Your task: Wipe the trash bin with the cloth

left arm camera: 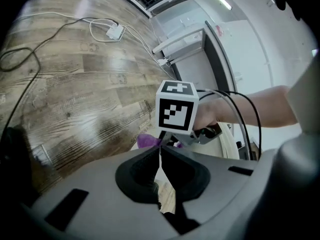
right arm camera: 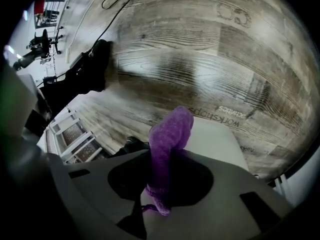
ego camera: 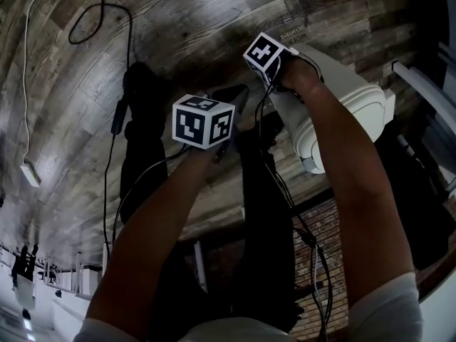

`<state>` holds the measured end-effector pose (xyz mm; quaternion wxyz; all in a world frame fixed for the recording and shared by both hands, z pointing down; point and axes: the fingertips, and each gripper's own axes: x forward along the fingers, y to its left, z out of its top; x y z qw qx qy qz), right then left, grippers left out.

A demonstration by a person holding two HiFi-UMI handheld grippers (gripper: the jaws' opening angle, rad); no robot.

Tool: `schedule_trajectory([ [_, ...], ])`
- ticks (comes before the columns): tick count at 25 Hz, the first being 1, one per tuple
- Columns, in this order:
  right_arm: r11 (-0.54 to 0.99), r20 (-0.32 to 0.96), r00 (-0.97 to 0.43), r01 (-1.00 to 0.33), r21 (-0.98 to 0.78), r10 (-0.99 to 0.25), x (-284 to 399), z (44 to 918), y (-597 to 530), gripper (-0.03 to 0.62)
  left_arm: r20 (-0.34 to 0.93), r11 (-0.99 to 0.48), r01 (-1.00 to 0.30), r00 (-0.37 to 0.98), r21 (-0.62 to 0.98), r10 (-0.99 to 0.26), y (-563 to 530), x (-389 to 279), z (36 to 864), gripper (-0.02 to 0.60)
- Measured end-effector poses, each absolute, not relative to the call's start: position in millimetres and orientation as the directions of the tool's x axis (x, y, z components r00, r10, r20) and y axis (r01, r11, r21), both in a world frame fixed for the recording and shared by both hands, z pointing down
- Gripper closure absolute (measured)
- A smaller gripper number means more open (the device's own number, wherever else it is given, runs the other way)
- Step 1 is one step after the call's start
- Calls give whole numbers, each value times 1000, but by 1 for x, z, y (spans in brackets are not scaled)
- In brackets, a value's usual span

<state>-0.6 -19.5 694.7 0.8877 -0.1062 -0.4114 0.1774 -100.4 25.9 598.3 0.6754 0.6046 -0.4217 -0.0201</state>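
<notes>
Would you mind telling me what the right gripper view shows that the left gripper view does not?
Only the right gripper view shows the purple cloth clamped between that gripper's own jaws, over the white trash bin, and the person's dark-clad leg. Only the left gripper view shows the right gripper from outside, the forearm behind it, a white charger on the floor, and the left jaws together with nothing between them. Both show the wood floor, some of the cloth and part of the bin.
</notes>
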Motion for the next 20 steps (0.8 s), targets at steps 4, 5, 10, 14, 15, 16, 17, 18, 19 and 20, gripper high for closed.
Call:
schedule_trajectory([
  [4,878,652,593,-255,-405,473,-6,695,24,497,564,296,-486,626,822,-538,38,-114,605,578],
  [5,862,637,586,-270,-429,501,-8,694,36,497,570,304,-488,623,818,-535,42,-117,606,578],
  [10,761,592,482,-337,-555,646,-31,687,80,497,604,345,-498,602,796,-523,64,-133,615,578],
  [14,792,684,403,-253,-555,608,-60,692,57,497,619,359,-508,578,783,-531,66,-144,626,578],
  [15,815,715,395,-220,-536,577,-65,695,45,497,618,355,-510,575,783,-537,63,-145,628,578],
  [16,838,743,392,-189,-513,543,-67,697,33,497,614,351,-509,575,786,-540,62,-144,630,578],
  [17,857,765,392,-162,-488,510,-67,699,22,497,610,347,-507,578,789,-542,61,-141,631,578],
  [18,874,783,395,-140,-465,480,-65,702,11,497,605,342,-506,580,792,-545,60,-139,633,578],
  [19,890,798,402,-120,-440,448,-63,706,-2,497,601,336,-505,581,795,-548,57,-137,635,578],
  [20,906,811,414,-99,-412,414,-60,710,-16,497,598,331,-505,581,797,-552,55,-135,637,578],
])
